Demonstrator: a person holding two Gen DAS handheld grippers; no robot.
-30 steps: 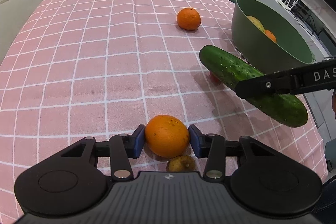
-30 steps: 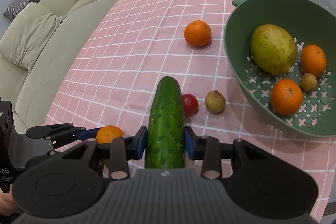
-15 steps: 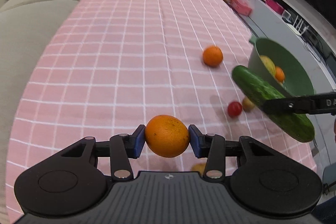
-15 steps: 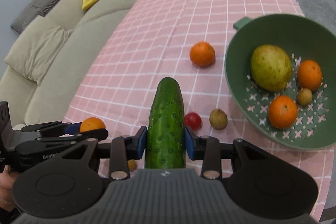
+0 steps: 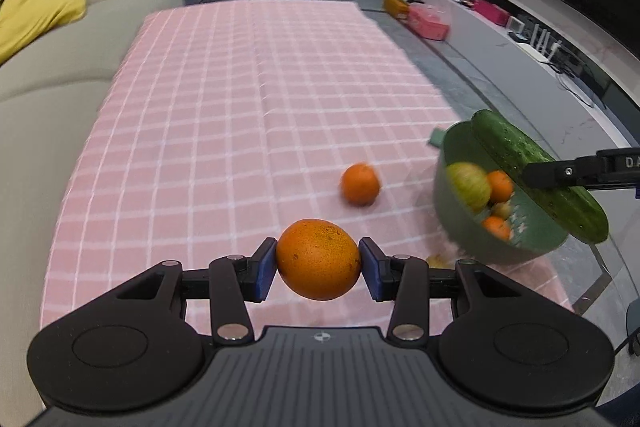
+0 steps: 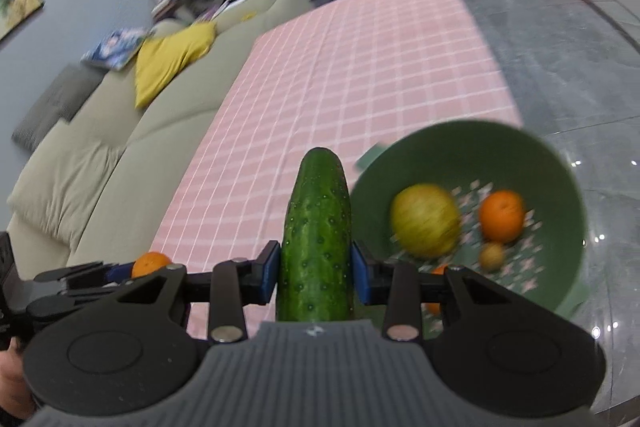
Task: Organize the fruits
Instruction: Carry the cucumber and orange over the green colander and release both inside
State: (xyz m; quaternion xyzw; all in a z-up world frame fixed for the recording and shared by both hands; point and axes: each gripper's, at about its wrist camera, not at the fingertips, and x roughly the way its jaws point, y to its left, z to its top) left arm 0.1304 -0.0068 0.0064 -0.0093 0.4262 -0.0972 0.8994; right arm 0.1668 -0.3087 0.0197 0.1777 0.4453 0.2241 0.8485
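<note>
My left gripper (image 5: 318, 265) is shut on an orange (image 5: 318, 259) and holds it high above the pink checked tablecloth (image 5: 240, 115). My right gripper (image 6: 315, 269) is shut on a cucumber (image 6: 316, 239) and holds it in the air just left of the green colander bowl (image 6: 560, 163). The cucumber (image 5: 536, 171) also shows in the left wrist view, over the bowl (image 5: 452, 195). The bowl holds a yellow-green pear (image 6: 425, 219), oranges (image 6: 501, 215) and a small brown fruit (image 6: 492, 255). A loose orange (image 5: 360, 183) lies on the cloth left of the bowl.
A small brownish fruit (image 5: 438, 261) lies on the cloth by the bowl's near side. A beige sofa (image 6: 92, 163) with a yellow cushion (image 6: 172, 57) runs along the table's left. The table's right edge drops to a grey tiled floor (image 6: 560, 47).
Both grippers have risen well above the table with their loads. The cucumber has moved right, toward and over the bowl. The views are tilted up and blurred.
</note>
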